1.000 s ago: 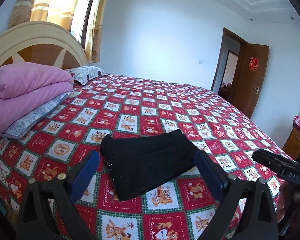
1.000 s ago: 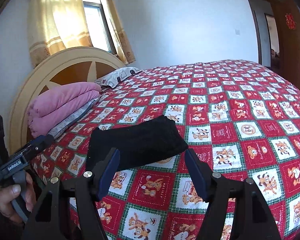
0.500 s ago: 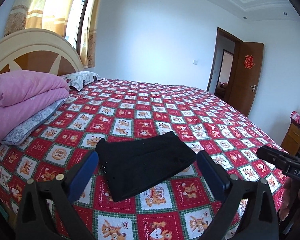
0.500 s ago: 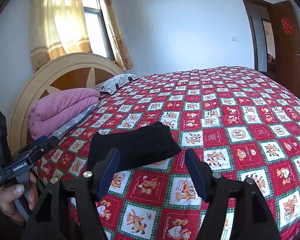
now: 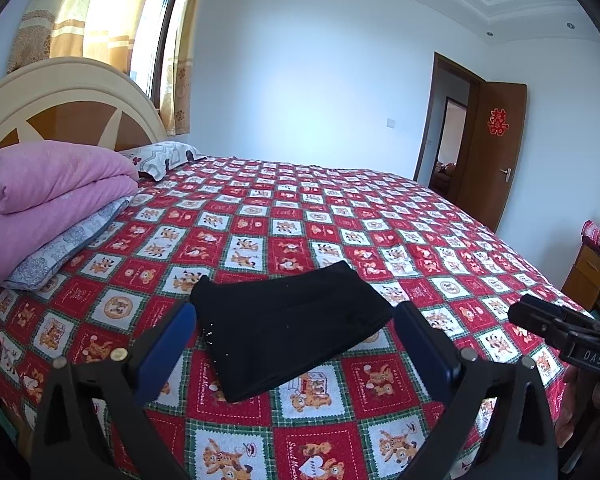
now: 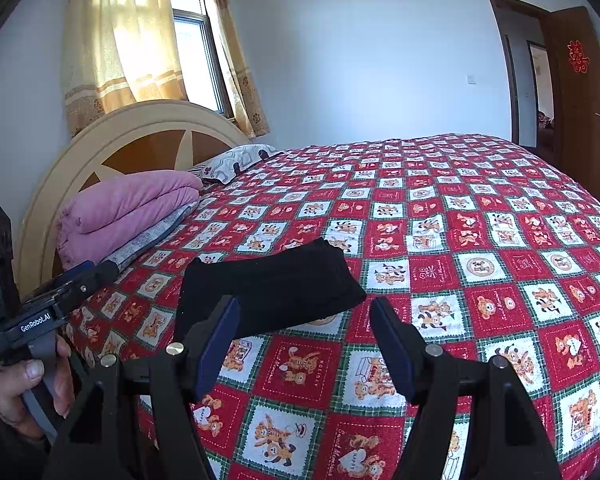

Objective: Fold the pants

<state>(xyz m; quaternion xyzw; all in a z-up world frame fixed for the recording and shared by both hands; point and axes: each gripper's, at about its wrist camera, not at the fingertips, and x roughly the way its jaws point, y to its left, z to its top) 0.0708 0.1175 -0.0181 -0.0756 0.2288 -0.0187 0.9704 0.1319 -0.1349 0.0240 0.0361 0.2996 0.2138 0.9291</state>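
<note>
The bed [image 5: 380,216] lies bare toward its far edge and foot corner. Near its front edge the folded pants [image 5: 288,328] block the way; the pink quilt [image 5: 48,192] and pillow [image 5: 168,158] crowd the headboard end.

left gripper [image 5: 294,344]: black frame, blue pads, brass and silver screw heads at finger pivots
right gripper [image 6: 304,340]: same black frame, blue pads, one brass and three silver screws
left handle marking: white "GenRobot.AI" on black body, grey trigger
right handle marking: "DAS" label
left hand [image 6: 26,390]: dark sleeve at wrist
</note>
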